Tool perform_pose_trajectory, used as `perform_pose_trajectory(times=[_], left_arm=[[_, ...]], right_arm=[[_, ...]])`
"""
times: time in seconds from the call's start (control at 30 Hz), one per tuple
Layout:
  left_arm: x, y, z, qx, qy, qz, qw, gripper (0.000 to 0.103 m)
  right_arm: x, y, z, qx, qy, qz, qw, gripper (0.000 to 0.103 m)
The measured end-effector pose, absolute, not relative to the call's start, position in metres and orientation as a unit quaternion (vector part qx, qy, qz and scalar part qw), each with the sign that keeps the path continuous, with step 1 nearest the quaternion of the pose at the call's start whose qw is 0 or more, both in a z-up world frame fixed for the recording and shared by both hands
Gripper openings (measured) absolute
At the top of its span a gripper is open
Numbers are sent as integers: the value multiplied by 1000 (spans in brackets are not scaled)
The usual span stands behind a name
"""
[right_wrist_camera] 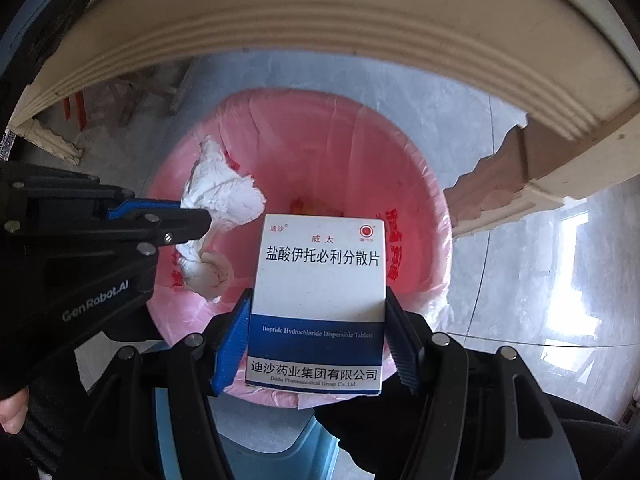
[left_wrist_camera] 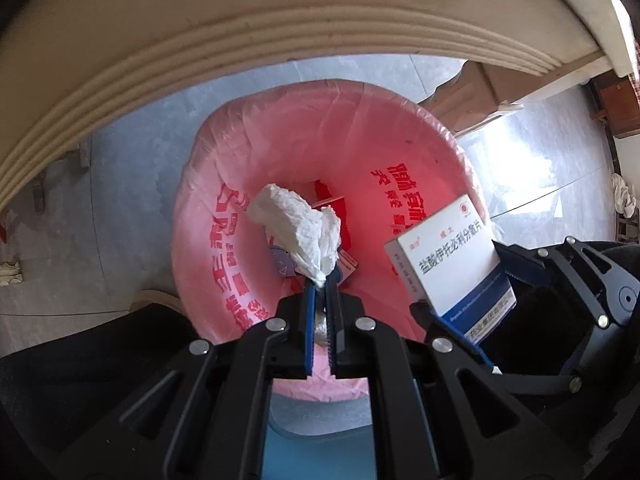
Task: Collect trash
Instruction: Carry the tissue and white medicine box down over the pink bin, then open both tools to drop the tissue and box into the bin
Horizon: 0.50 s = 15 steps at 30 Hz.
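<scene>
While left tool (left_wrist_camera: 320,280) pinches tissue (left_wrist_camera: 296,224), right tool (right_wrist_camera: 316,332) clamps upright medicine box (right_wrist_camera: 320,280), over bin (left_wrist_camera: 400,128).

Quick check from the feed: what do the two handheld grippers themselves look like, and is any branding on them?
Both the left gripper and the right gripper have matte black linkage frames with round silver pivot bolts and blue ribbed finger pads. The left gripper's side carries grey "GenRobot.AI" lettering. No cables show.
</scene>
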State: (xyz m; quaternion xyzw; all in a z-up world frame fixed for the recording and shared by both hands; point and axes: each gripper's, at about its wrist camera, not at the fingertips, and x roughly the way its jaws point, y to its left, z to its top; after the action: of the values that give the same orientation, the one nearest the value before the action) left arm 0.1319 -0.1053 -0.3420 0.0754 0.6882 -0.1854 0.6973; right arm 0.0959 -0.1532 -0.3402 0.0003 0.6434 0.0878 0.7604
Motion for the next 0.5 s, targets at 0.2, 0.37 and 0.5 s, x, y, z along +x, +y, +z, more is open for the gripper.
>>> perform_pose_trajectory(times=[0.2, 0.37, 0.5], left_arm=[[137, -104, -360, 67, 706, -177, 683, 6], [139, -104, -372, 63, 712, -170, 678, 6], [143, -104, -379, 67, 721, -161, 671, 20]], right_arm=[[100, -152, -352, 10, 658, 96, 747, 61], [104, -154, -357, 10, 661, 99, 744, 61], [105, -155, -357, 5, 660, 102, 744, 61]])
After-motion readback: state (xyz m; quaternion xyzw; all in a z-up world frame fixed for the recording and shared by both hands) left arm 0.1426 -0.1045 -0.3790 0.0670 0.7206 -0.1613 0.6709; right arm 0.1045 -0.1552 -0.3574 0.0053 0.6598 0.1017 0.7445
